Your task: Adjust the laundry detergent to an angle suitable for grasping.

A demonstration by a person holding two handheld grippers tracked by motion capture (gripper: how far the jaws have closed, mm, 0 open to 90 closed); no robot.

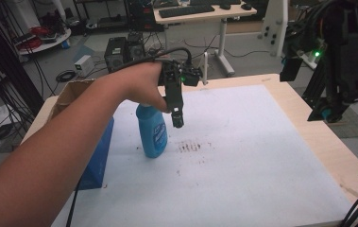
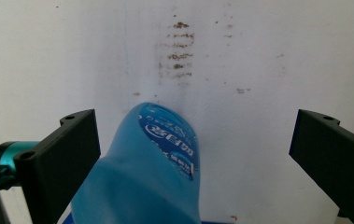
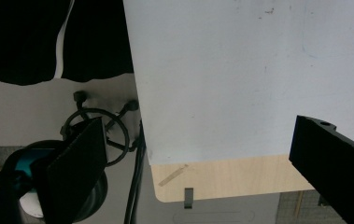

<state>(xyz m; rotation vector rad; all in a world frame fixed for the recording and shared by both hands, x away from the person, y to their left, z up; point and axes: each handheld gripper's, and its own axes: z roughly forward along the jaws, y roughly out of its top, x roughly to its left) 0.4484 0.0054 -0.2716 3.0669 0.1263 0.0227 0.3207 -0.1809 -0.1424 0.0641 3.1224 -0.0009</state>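
Two grippers are in play. The left gripper [image 1: 177,113] hangs above the white mat [image 1: 242,156], just beside and slightly above the top of a blue bottle [image 1: 152,132] that stands upright near the mat's left part. Its jaws stand wide apart with nothing between the pads; in the left gripper view the bottle [image 2: 146,177] rises between them, nearer the left jaw and touching neither. The right gripper [image 1: 344,61] is held high off the table's right edge, jaws also apart and empty.

Hazards, as judged from this pose:
- Off-centre approach. With the bottle closer to one jaw, closing could push it sideways first and tip it.
- Smooth tapered plastic. A grip high on the narrowing top could slip upward off the bottle.
- A blue box [image 1: 98,151] stands just left of the bottle; a toppled bottle could strike it.

View differences:
- High view: shows the bottle's upright stance, the blue box and the brown stain [image 1: 191,146] just right of the bottle.
- Left gripper view: shows jaw-to-bottle offset and the stain [image 2: 178,49] beyond the bottle.
- Right gripper view: shows the table's wooden corner [image 3: 212,179] and cables [image 3: 132,186] below it.
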